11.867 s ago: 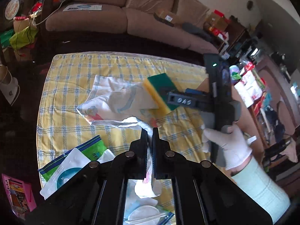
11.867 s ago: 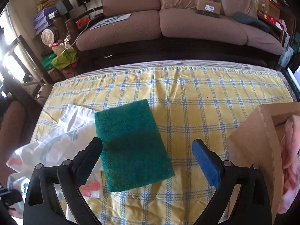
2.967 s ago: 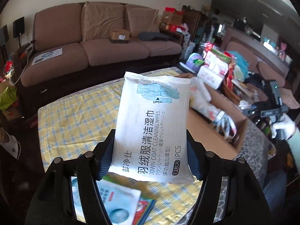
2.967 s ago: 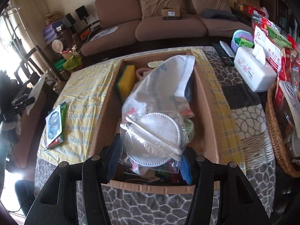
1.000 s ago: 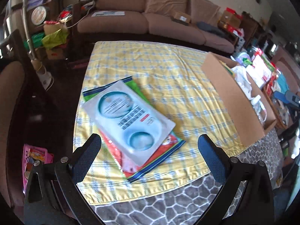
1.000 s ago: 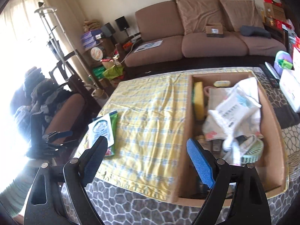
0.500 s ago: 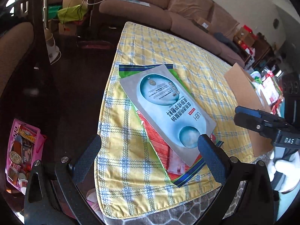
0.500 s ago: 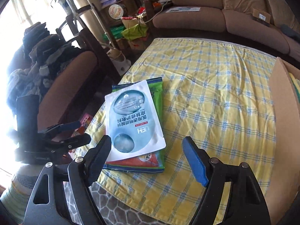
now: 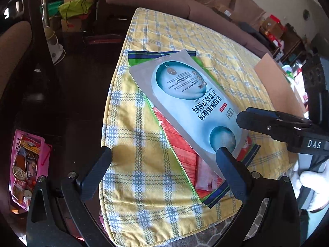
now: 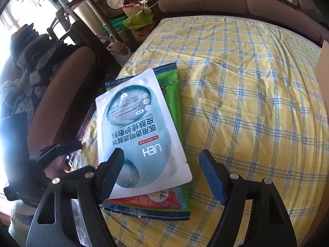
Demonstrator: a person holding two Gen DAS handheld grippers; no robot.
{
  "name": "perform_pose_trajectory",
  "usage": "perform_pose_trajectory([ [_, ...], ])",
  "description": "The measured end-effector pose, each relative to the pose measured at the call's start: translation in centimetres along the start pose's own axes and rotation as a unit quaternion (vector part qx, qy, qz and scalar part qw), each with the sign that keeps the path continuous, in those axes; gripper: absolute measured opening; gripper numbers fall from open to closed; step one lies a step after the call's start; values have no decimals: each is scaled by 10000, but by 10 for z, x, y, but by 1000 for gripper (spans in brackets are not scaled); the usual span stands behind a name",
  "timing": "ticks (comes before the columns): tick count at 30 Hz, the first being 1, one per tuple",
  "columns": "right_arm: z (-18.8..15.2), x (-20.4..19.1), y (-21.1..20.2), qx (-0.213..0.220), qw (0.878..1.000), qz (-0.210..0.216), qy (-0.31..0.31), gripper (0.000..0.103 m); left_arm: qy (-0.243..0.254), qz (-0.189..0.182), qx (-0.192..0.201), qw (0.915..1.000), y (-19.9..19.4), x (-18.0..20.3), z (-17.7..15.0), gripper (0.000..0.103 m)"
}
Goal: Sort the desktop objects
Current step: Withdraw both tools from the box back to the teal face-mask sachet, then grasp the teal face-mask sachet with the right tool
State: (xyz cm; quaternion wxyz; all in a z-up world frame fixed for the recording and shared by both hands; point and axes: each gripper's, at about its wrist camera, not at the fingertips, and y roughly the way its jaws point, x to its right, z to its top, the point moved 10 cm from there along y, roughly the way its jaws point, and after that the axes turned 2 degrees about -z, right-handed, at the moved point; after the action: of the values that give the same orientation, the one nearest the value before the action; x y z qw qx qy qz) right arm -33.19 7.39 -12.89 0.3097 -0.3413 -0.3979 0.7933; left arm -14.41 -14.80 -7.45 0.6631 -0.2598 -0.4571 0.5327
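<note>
A pale blue and white face-mask sachet (image 9: 191, 100) lies on top of a green and red snack packet (image 9: 181, 150) at the near corner of the yellow checked tablecloth (image 9: 185, 35). My left gripper (image 9: 162, 158) is open and empty, its right finger over the sachet's near corner. My right gripper (image 10: 160, 164) is open and empty, just above the near end of the sachet (image 10: 139, 135); the packet (image 10: 170, 203) shows beneath. The right gripper also appears in the left wrist view (image 9: 242, 119), close to the sachet's right edge.
A cardboard box (image 9: 273, 82) stands at the far right of the table. A brown sofa (image 10: 236, 0) runs along the back. A chair (image 10: 65, 90) stands left of the table, and a pink basket (image 9: 26, 164) sits on the floor.
Both grippers have moved closer to the sachet and packet. The right gripper has come down over the sachet's near end. Both stay open.
</note>
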Motion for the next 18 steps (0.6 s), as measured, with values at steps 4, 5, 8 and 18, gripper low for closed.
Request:
perform_pose_trajectory([
  [4, -6, -25, -9, 17, 9996, 257, -129, 79, -191, -316, 33, 9993, -5, 2, -1, 102],
  [5, -8, -30, -9, -15, 9993, 352, -139, 78, -242, -355, 43, 9991, -5, 1, 0, 102],
  [8, -11, -39, -9, -93, 9985, 527, -61, 75, -423, -450, 100, 9980, -7, -3, 2, 101],
  [18, 16, 8, 8, -70, 9992, 84, 389, 74, -798, -671, 182, 9944, -4, -5, 12, 100],
])
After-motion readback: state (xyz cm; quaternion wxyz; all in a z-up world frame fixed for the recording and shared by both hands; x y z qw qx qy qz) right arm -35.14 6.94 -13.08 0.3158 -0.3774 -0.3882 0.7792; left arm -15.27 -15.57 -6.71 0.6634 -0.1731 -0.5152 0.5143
